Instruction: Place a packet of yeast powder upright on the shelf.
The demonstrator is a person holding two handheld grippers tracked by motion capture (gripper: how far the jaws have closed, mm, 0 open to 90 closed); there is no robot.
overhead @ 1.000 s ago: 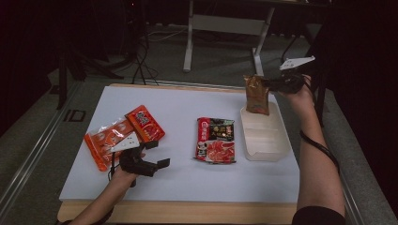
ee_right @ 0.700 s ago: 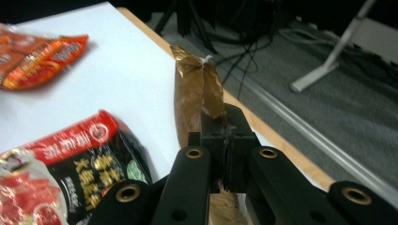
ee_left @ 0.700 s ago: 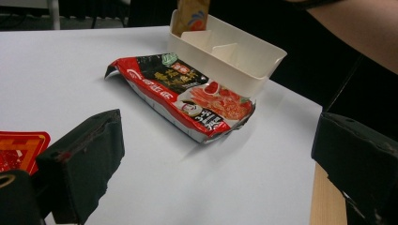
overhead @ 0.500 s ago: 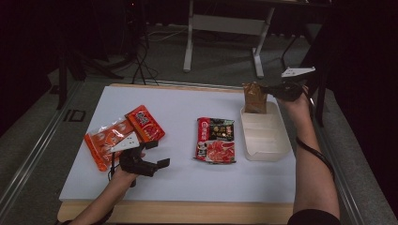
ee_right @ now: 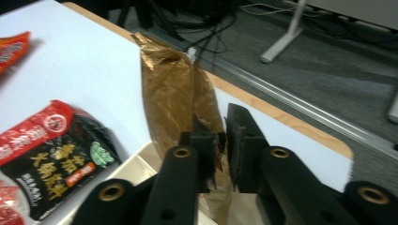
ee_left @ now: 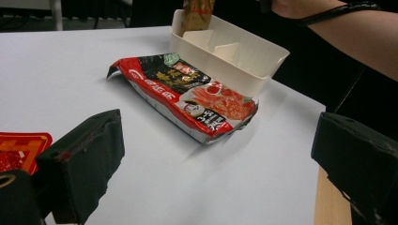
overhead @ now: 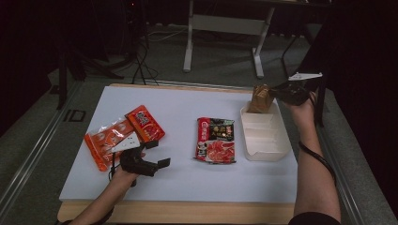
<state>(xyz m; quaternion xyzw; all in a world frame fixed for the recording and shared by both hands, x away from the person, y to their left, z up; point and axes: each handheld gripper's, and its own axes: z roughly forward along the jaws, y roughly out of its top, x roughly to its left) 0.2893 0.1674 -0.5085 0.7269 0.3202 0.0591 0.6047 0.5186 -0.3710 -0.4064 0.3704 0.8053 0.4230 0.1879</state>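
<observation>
- Standing upright in the far compartment of the white divided bin [overhead: 263, 136], the brown-gold packet [overhead: 261, 98] shows crinkled, glossy foil with a folded top edge.
- The right gripper [overhead: 277, 93] is at the packet's upper right side. Its jaws have just been opening. In the right gripper view a narrow gap shows between them, with the packet's [ee_right: 180, 101] edge in that gap; whether the pads still press on it cannot be told.
- The right gripper view shows the foil's creases and a torn-looking corner; the high view shows only the packet's outline.
- The left gripper [overhead: 149, 161] rests on the white table [overhead: 187, 183], near its front-left edge, jaws wide apart with nothing between them.
- The left gripper view shows the bin's [ee_left: 244, 61] inner dividers and the red-and-black pouch [ee_left: 187, 93] lying just beside it.
- The high view shows two orange-red pouches [overhead: 124, 136] just beyond the left gripper.
</observation>
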